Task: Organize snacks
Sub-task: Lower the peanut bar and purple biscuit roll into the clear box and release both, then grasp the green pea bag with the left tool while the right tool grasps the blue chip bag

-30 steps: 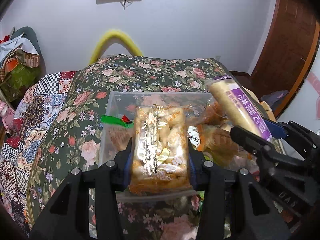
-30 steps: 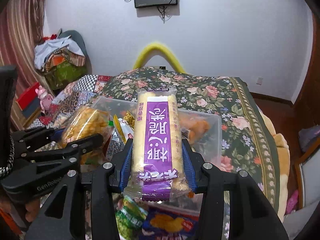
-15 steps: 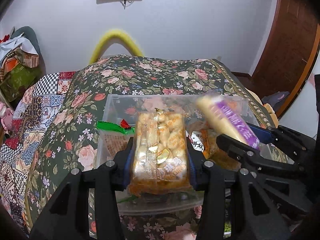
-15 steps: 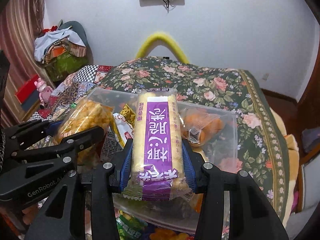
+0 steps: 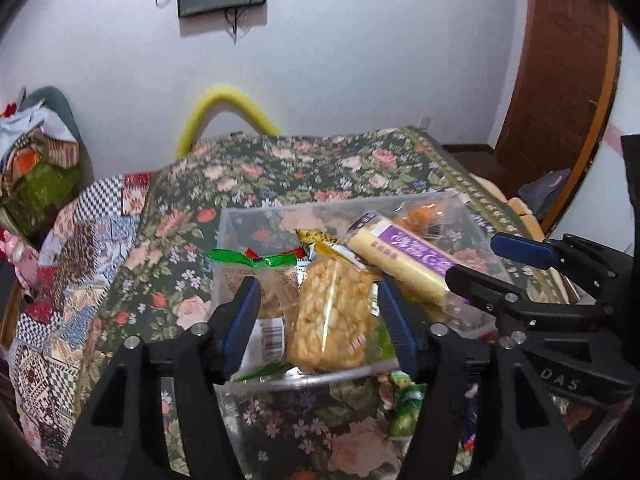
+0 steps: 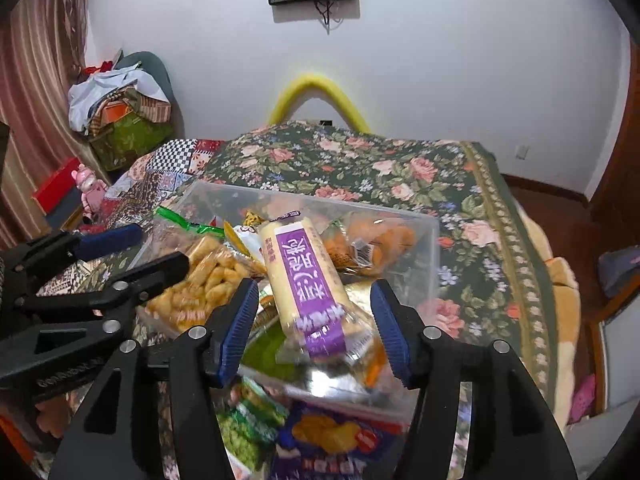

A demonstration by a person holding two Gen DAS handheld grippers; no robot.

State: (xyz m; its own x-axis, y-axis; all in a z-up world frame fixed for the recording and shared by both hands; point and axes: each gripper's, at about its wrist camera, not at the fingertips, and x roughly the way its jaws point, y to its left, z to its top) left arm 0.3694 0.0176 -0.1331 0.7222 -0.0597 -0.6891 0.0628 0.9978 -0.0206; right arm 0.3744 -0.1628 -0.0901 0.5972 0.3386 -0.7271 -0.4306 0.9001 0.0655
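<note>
A clear plastic bin point(image 5: 240, 220) point(image 6: 424, 240) sits on the floral bedspread and holds several snack packs. An orange puffed-snack bag point(image 5: 332, 312) point(image 6: 196, 280) lies in the bin between the open fingers of my left gripper point(image 5: 320, 320), which no longer touch it. A yellow bar in a purple wrapper point(image 5: 404, 260) point(image 6: 304, 276) lies tilted on the other packs between the open fingers of my right gripper point(image 6: 312, 324). The right gripper shows at the right of the left wrist view point(image 5: 500, 264). The left gripper shows at the left of the right wrist view point(image 6: 132, 248).
More snack packs lie on the bed in front of the bin: a green pack point(image 6: 244, 428) and a blue chip bag point(image 6: 324, 440). A patchwork quilt point(image 5: 60, 280) lies left. A yellow foam arch point(image 5: 224, 112) stands behind the bed. A wooden door point(image 5: 560, 80) is right.
Both grippers have opened. The orange snack bag and the purple-wrapped bar have been let go and now lie in the bin.
</note>
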